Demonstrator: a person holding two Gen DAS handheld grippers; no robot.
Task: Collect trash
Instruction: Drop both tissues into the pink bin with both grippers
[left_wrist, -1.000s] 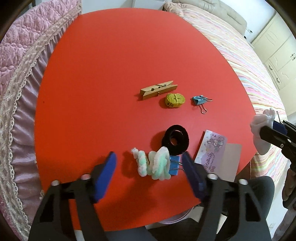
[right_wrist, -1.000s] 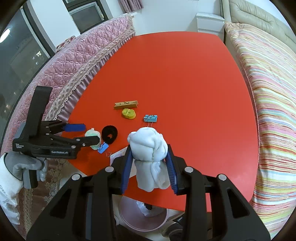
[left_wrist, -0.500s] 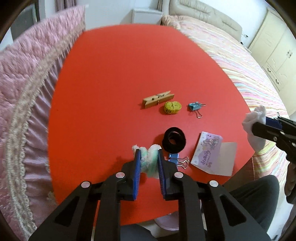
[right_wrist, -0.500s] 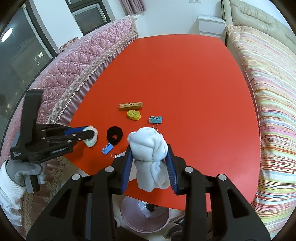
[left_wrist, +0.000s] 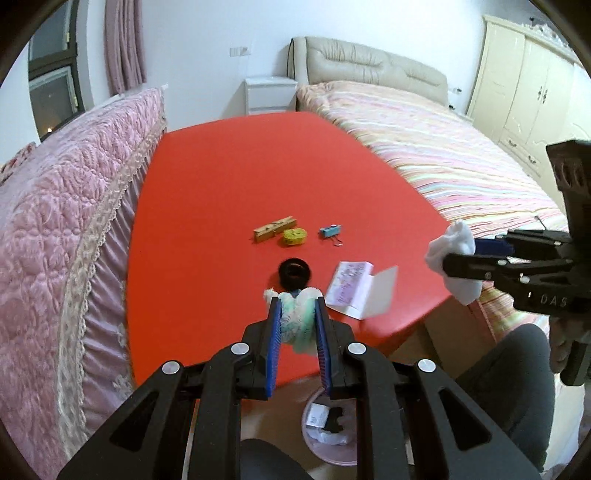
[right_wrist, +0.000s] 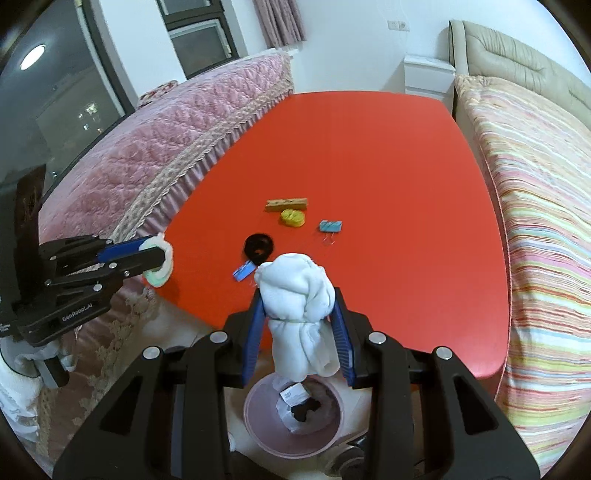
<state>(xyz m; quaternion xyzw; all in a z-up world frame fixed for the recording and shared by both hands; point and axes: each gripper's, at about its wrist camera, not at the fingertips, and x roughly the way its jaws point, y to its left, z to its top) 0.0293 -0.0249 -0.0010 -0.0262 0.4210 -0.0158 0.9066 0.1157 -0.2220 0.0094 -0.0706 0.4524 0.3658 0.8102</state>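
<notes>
Left wrist view: the left hand-held gripper (left_wrist: 297, 325) is clamped on a fluffy white-green wad (left_wrist: 298, 321), held above the near edge of the red tabletop (left_wrist: 229, 177). Right wrist view: the right hand-held gripper (right_wrist: 297, 328) squeezes a white cloth bundle (right_wrist: 297, 291) over a pink bin (right_wrist: 293, 417) on the floor. A clothespin (right_wrist: 286, 204), yellow lump (right_wrist: 292, 217), black ring (right_wrist: 259, 246) and two blue clips lie on the tabletop.
</notes>
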